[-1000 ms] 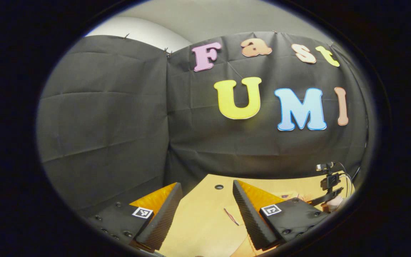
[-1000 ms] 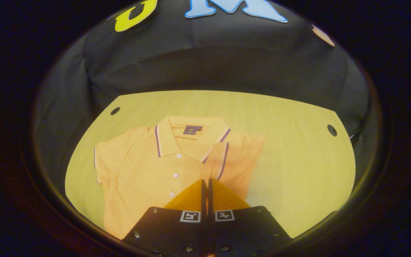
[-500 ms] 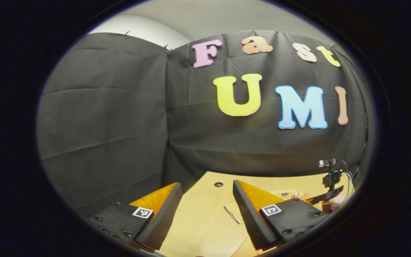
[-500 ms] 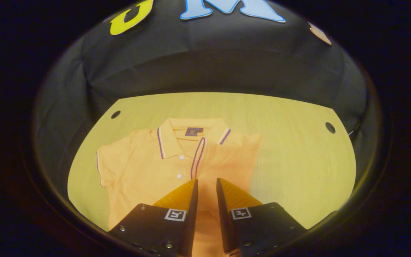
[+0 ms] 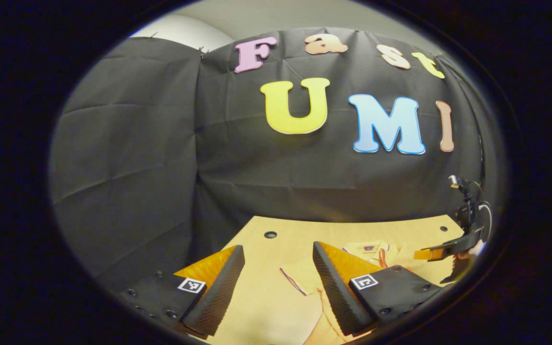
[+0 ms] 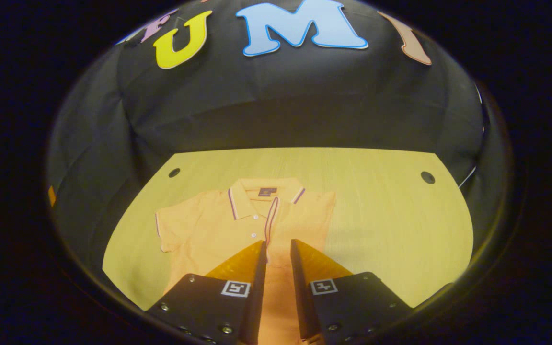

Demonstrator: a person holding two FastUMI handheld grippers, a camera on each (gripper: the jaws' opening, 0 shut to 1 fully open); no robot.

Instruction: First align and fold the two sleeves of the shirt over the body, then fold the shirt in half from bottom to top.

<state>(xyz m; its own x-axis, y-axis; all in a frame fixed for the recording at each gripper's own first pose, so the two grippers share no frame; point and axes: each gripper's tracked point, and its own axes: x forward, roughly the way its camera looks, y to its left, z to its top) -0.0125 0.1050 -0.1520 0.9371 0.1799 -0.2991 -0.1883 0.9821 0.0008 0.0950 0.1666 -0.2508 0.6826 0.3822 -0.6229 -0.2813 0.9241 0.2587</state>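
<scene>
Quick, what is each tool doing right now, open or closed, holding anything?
Left tool: open, holding nothing.
Right tool: open with a narrow gap, holding nothing, above the shirt.

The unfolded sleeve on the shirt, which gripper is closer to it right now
Left. The left gripper hangs open just short of the unfolded sleeve; the right gripper, also open, hovers over the shirt middle, beyond the buttons.

shirt (image 6: 218, 230) (one sleeve folded), tool (image 6: 278, 249) parted

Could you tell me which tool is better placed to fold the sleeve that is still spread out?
Probably the left tool: it is open beside the unfolded sleeve, while the right tool hovers mid-shirt.
</scene>
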